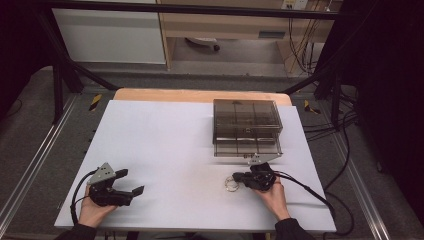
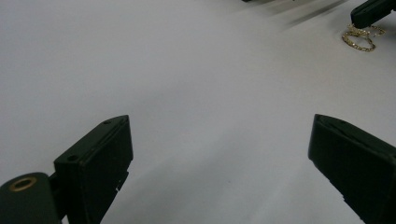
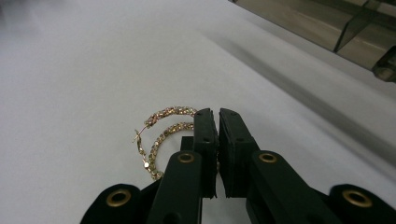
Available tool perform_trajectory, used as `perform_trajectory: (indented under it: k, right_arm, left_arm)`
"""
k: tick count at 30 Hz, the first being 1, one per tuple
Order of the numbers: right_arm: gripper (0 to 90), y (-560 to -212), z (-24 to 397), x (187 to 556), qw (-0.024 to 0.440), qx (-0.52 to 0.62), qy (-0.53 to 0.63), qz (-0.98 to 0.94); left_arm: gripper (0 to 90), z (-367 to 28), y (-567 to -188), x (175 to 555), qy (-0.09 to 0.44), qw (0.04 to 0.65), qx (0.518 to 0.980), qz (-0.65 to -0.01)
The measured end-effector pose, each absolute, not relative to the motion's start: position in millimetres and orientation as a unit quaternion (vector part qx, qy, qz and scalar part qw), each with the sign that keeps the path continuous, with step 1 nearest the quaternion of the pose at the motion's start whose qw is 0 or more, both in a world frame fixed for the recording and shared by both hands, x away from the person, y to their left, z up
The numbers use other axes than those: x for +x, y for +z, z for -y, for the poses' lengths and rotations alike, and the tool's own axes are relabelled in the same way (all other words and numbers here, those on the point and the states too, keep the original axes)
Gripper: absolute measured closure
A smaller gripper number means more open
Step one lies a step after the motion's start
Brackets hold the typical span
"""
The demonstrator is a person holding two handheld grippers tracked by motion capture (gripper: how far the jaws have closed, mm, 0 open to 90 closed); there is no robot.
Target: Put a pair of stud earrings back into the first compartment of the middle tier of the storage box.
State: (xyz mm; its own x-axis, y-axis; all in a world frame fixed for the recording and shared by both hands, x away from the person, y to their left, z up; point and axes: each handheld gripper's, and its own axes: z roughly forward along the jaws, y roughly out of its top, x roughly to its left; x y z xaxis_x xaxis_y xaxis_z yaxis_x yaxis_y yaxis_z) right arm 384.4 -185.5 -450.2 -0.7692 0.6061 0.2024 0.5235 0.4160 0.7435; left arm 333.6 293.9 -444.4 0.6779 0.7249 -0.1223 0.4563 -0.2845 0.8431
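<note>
**Right gripper at the hoop earrings, box waiting behind**

I have the right gripper (image 3: pixel 218 114) down on the white table sheet (image 1: pixel 165 140), its jaws drawn almost together with only a thin slit between the pads. The gold hoop earrings (image 3: pixel 163 135) lie flat on the sheet, touching the left pad's outer side and running under it; from the right gripper view I cannot tell whether any part of a hoop is pinched in that slit, so I would not call it a firm hold. In the high view the earrings (image 1: pixel 231 184) sit just beside the gripper's tips, near the front edge of the smoked plastic box (image 1: pixel 246 127).

That box stands just beyond, its lower drawer pulled out toward me, which I judge is why the earrings are worked so close to it: a short carry. Its compartments are divided by thin walls; through the tinted plastic I can see nothing inside them, though the tint hides much.

My left gripper (image 2: pixel 219 154) rests well apart at the near left of the sheet, jaws spread wide and holding nothing, kept out of the way, I think
</note>
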Motion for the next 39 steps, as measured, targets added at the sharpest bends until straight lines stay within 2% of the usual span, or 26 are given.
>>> perform_trajectory:
  k: [21,39]
  right_arm:
    - [86.2,-421,183,376,0.081,0.333,0.438,-0.831]
    - [86.2,-396,175,394,0.113,0.353,0.446,-0.815]
  left_arm:
    - [6.4,-294,-445,334,0.143,0.465,0.789,-0.375]
    - [6.4,-294,-445,333,0.144,0.466,0.788,-0.376]
